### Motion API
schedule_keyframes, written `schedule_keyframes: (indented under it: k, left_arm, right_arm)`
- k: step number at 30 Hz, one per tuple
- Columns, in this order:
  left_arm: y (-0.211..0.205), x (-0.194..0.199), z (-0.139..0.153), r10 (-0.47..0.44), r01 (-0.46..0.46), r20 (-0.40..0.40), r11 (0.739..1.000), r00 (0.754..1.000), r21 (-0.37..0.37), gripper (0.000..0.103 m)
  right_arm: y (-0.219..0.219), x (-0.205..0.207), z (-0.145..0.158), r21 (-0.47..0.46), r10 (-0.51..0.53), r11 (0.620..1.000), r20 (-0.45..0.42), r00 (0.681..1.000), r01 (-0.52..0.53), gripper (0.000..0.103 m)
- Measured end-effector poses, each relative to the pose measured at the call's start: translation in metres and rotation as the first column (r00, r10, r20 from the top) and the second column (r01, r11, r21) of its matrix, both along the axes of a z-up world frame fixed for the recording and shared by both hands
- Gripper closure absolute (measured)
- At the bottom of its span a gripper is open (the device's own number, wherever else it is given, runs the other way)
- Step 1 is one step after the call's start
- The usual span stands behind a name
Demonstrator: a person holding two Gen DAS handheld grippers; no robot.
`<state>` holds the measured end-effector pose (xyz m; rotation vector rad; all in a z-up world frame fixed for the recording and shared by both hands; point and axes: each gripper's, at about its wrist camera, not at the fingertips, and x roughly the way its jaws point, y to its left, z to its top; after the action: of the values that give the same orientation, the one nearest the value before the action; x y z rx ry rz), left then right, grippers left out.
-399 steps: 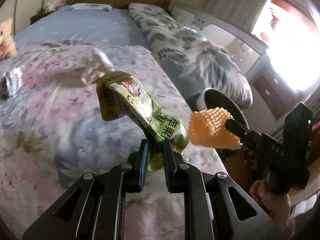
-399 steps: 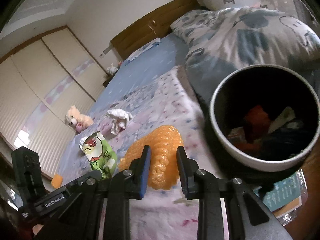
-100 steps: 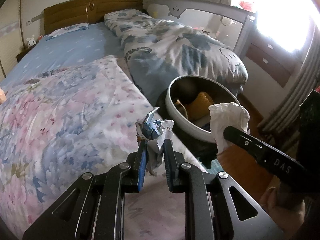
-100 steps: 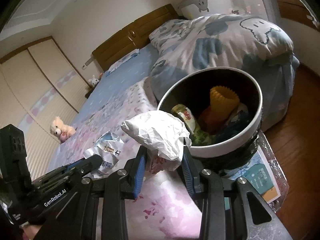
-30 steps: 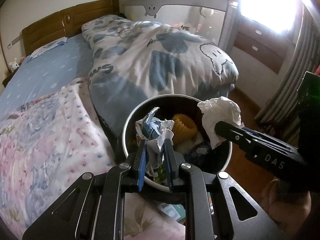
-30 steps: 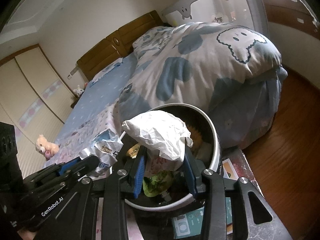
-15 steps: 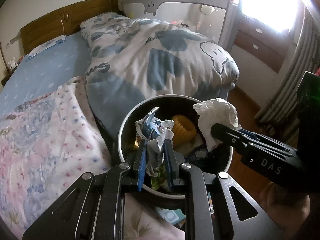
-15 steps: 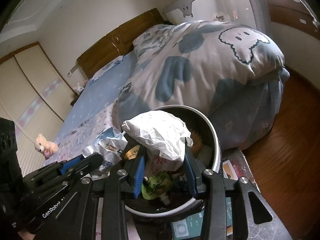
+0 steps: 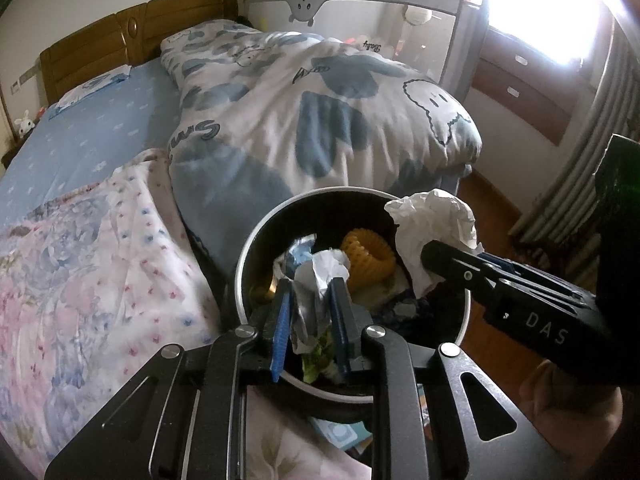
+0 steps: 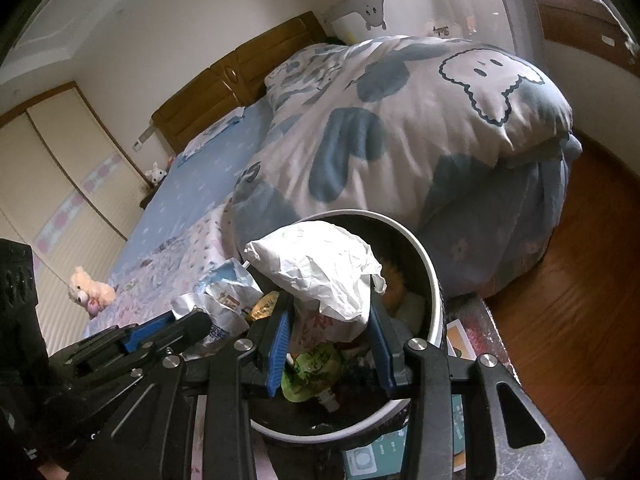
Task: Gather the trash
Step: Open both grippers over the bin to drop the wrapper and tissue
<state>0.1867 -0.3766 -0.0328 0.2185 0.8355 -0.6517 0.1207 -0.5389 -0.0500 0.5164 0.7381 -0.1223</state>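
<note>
A round white-rimmed trash bin (image 9: 256,248) (image 10: 432,280) stands beside the bed, holding an orange foam net (image 9: 368,252), a green pouch (image 10: 312,372) and other scraps. My left gripper (image 9: 310,312) (image 10: 192,320) hangs over the bin's near side. Its jaws are opening, and a crumpled blue-and-silver wrapper (image 9: 316,280) (image 10: 224,292) sits loosely between them, sagging and blurred. My right gripper (image 10: 328,320) (image 9: 432,256) is shut on a crumpled white paper (image 10: 316,268) (image 9: 432,220) above the bin's opening.
The bed's floral cover (image 9: 100,260) lies left of the bin, and a blue-and-white duvet (image 9: 320,100) bulges behind it. Wooden floor (image 10: 580,300) runs to the right. A booklet (image 10: 368,460) lies under the bin. A teddy (image 10: 88,284) sits far back.
The left jaws have spread a little and the wrapper has slipped lower between them. Both grippers stay over the bin; the white paper is still gripped.
</note>
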Motion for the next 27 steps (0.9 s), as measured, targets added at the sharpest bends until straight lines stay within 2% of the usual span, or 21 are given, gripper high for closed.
schedule_keyframes:
  k: [3, 5, 7, 8, 10, 17, 23, 27]
  left_arm:
    - [0.000, 0.002, 0.000, 0.004, -0.004, 0.002, 1.000, 1.000, -0.002, 0.082]
    - [0.001, 0.004, 0.000, 0.006, -0.006, -0.004, 1.000, 1.000, -0.006, 0.072]
    - [0.004, 0.004, 0.002, 0.015, -0.015, -0.001, 1.000, 1.000, -0.013, 0.055]
    - [0.006, 0.004, 0.003, 0.019, -0.019, 0.004, 1.000, 1.000, -0.018, 0.055]
    - [0.012, 0.002, 0.006, 0.025, -0.025, 0.005, 0.999, 1.000, -0.023, 0.052]
    - [0.044, -0.012, 0.008, 0.066, -0.066, 0.004, 0.997, 0.998, -0.045, 0.050]
    - [0.087, -0.034, 0.006, 0.127, -0.127, -0.009, 0.988, 0.992, -0.084, 0.049]
    - [0.119, -0.053, 0.006, 0.174, -0.175, -0.011, 0.978, 0.985, -0.113, 0.043]
  right_arm:
    - [0.000, 0.001, 0.001, -0.003, 0.001, 1.000, -0.001, 1.000, -0.001, 0.064]
    - [0.000, 0.003, 0.001, -0.003, 0.002, 1.000, -0.004, 1.000, -0.002, 0.062]
    - [0.000, 0.004, 0.001, -0.003, 0.004, 1.000, -0.011, 1.000, -0.004, 0.055]
    - [-0.001, 0.005, 0.001, -0.003, 0.002, 1.000, -0.015, 1.000, -0.002, 0.051]
    - [-0.002, 0.006, 0.002, 0.000, -0.003, 1.000, -0.014, 1.000, 0.003, 0.032]
    - [0.003, -0.006, 0.011, 0.006, -0.019, 1.000, 0.019, 1.000, 0.019, 0.031]
    - [0.019, -0.027, 0.014, 0.009, -0.034, 0.999, 0.051, 0.998, 0.034, 0.025]
    - [0.034, -0.043, 0.016, 0.019, -0.038, 0.999, 0.065, 0.997, 0.037, 0.023]
